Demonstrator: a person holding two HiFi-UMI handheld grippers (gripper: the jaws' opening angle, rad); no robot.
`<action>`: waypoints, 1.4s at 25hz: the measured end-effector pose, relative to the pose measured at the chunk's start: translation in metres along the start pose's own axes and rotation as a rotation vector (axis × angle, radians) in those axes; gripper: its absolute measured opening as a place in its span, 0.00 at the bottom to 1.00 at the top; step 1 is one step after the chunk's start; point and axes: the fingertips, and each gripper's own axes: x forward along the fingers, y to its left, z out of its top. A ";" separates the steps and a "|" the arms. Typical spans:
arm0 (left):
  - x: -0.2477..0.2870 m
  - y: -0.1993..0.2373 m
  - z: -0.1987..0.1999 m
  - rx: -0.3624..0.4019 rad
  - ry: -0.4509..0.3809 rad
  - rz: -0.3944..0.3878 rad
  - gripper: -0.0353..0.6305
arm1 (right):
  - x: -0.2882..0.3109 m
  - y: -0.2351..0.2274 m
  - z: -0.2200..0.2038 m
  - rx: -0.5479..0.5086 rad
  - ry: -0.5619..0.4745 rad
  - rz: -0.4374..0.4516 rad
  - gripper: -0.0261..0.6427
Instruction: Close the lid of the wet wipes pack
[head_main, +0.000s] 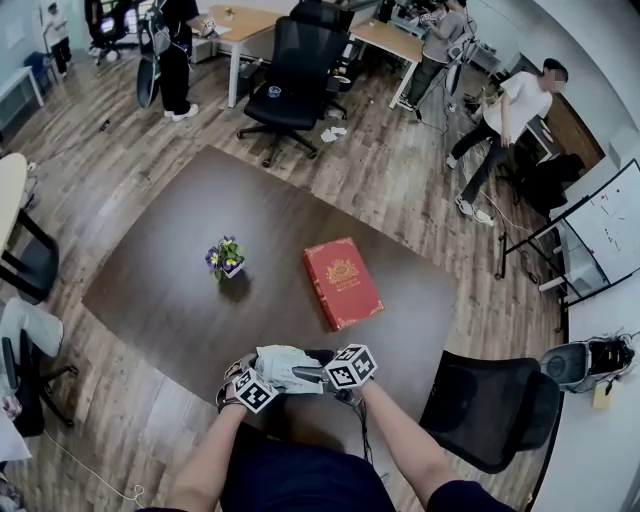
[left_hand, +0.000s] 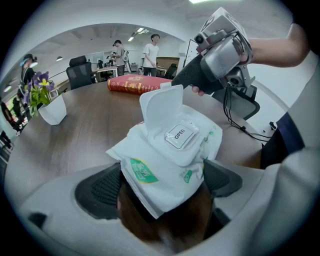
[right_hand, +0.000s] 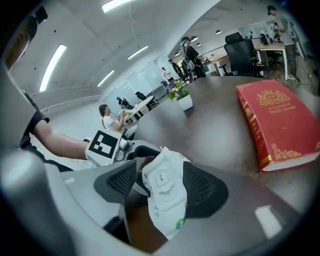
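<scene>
A white wet wipes pack (head_main: 283, 365) hangs above the near edge of the dark table (head_main: 180, 280). My left gripper (head_main: 258, 370) is shut on its near end, with the pack (left_hand: 150, 175) pinched between both pads. In the left gripper view an "OPEN" label (left_hand: 181, 134) faces up and a white flap (left_hand: 160, 102) stands upright at the far end. One dark finger of my right gripper (left_hand: 175, 85) touches the flap's top edge. In the right gripper view the pack (right_hand: 167, 200) lies between the jaws of my right gripper (right_hand: 160, 182), against the right pad, with a thin gap at the left pad.
A red book (head_main: 342, 283) lies on the table beyond the pack. A small pot of flowers (head_main: 226, 260) stands to its left. A black office chair (head_main: 490, 405) is at the table's right corner. People and desks are further back in the room.
</scene>
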 end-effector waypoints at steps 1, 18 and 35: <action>0.000 0.000 0.000 0.001 0.000 -0.001 0.82 | 0.001 0.001 -0.002 0.002 0.002 -0.003 0.50; 0.000 -0.001 0.000 -0.002 -0.002 -0.003 0.82 | 0.016 0.014 -0.022 0.105 0.012 -0.020 0.42; -0.001 -0.001 0.000 -0.002 -0.002 -0.003 0.82 | 0.023 -0.006 -0.042 0.094 0.089 -0.228 0.37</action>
